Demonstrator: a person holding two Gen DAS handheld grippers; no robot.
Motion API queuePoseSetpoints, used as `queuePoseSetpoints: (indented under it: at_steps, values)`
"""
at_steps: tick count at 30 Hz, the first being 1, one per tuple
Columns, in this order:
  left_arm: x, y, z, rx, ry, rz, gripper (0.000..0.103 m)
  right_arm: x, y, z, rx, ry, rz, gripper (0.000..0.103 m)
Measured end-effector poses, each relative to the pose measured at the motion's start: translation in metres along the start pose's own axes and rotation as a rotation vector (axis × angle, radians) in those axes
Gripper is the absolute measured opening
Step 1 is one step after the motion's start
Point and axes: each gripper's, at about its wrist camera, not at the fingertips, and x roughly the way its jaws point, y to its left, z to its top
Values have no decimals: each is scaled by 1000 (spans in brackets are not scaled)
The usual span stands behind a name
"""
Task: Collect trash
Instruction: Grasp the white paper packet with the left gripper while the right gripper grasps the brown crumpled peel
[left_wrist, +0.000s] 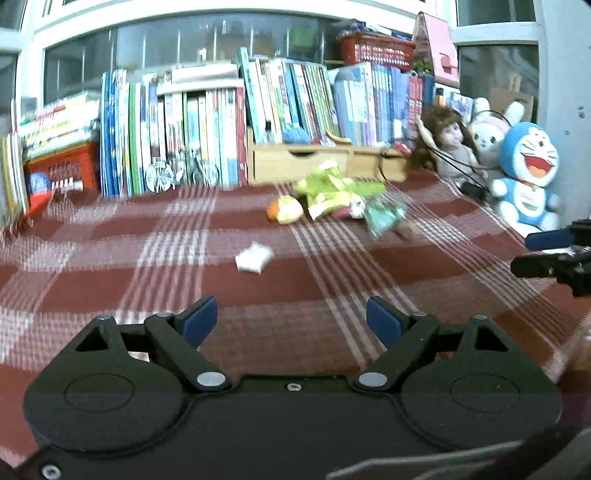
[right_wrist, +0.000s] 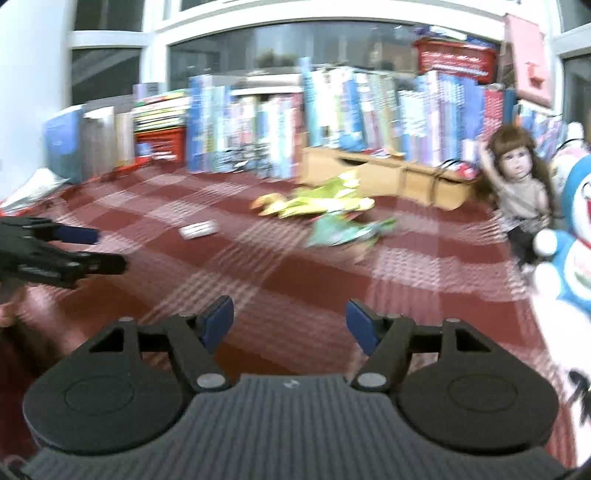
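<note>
A crumpled white paper scrap (left_wrist: 254, 258) lies on the red plaid cloth, ahead of my left gripper (left_wrist: 291, 323), which is open and empty. Farther back sits a heap of trash: yellow-green wrappers (left_wrist: 334, 190), an orange-and-yellow piece (left_wrist: 285, 209) and a green wrapper (left_wrist: 384, 218). In the right wrist view the same white paper scrap (right_wrist: 197, 229), yellow-green wrappers (right_wrist: 325, 201) and green wrapper (right_wrist: 341, 229) lie ahead of my right gripper (right_wrist: 290, 325), open and empty. Each gripper shows at the edge of the other's view: the right gripper (left_wrist: 550, 253), the left gripper (right_wrist: 74, 251).
Rows of books (left_wrist: 221, 122) and a wooden drawer box (left_wrist: 325, 162) line the back. A red basket (left_wrist: 62, 173) stands at the left. A doll (left_wrist: 448, 144), a white plush rabbit (left_wrist: 491, 133) and a blue cat plush (left_wrist: 528, 173) sit at the right edge.
</note>
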Motion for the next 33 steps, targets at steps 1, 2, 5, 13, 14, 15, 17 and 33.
queuePoseSetpoints:
  at_steps: [1,2,5,13,14,15,17,33]
  values:
    - [11,2,5,7,-7,-8,88,12,-6,5,-6,-3,-23,79]
    - [22,4,9,4,-10,-12,88,24,-11,9,-13,2,-31,79]
    - [57,12,22,-18,7,-23,90,59,-26,19,-18,29,-54,79]
    - [130,19,38,-38,96,-7,78,137,-62,32,67,91,-59,78]
    - [138,20,39,-43,108,1,77,144,-64,33,69,102,-63,78]
    - [144,20,39,-52,125,6,76,152,-64,33,66,114,-72,78]
    - [156,21,38,-66,146,10,73,164,-65,33,56,130,-70,78]
    - [147,16,32,-76,145,-49,22,166,-48,31,50,129,-3,27]
